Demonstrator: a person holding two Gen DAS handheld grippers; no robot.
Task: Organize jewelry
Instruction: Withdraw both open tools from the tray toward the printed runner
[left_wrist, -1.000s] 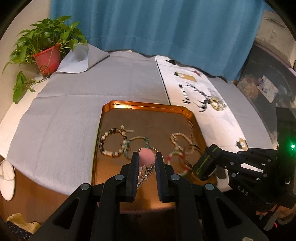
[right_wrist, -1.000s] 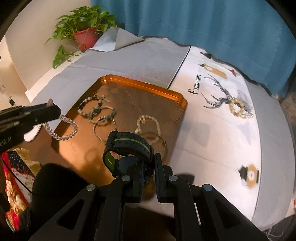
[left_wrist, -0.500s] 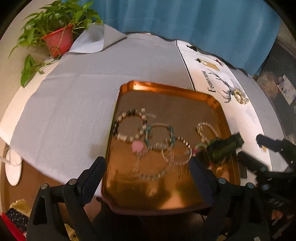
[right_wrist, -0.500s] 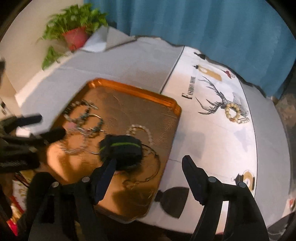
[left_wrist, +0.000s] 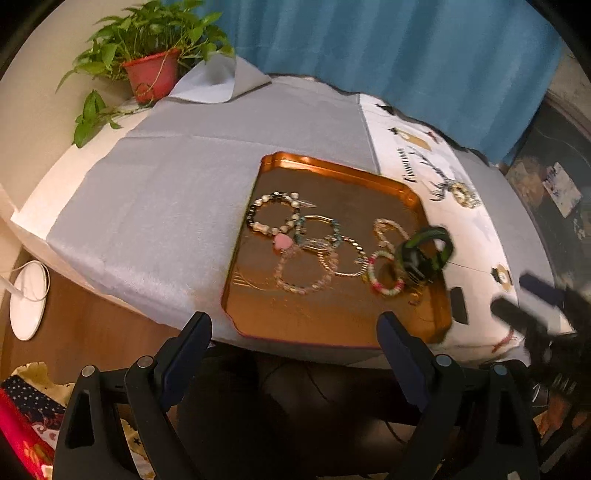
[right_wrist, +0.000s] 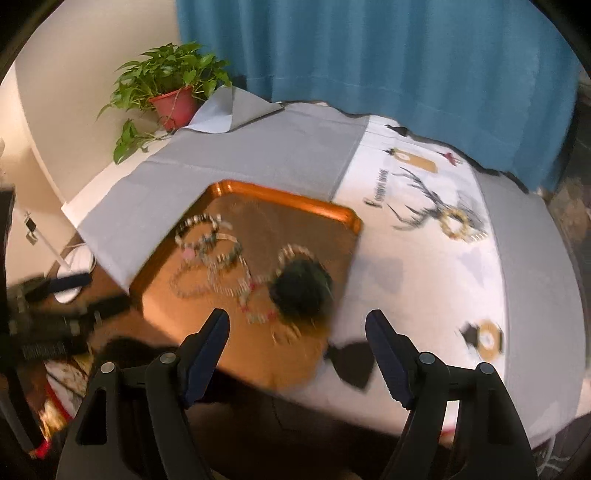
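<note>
The table (left_wrist: 177, 192) under its grey cloth fills most of what I see, and everything else I place from the copper tray (left_wrist: 343, 173) that sits at the table's near edge, where the grey cloth meets the white printed one. Inside the tray lie the pieces already gathered: a black-and-green watch (left_wrist: 424, 254) at the right side, a pink-and-green bead ring (left_wrist: 384, 275) touching it on the left, then a tangle of thin bracelets toward the middle and a dark-and-white bead bracelet (left_wrist: 275, 218) with a pink charm (left_wrist: 282, 242) at the left. Beyond the tray's far right corner, well apart from it on the white cloth, lies one more pale bead bracelet (right_wrist: 456, 223) on the deer print; I judge that is what remains to bring in. My left tongs (left_wrist: 291, 354) hang wide and empty off the tray's near edge, and my right tongs (right_wrist: 297, 345) are likewise spread with nothing between them, over the tray's near right corner (this view is smeared, so fine detail is lost). The loose bracelet is a flat ring, so no long axis matters; it lies ahead and to the right of both tongs, and my right hand is clearly the nearer.
</note>
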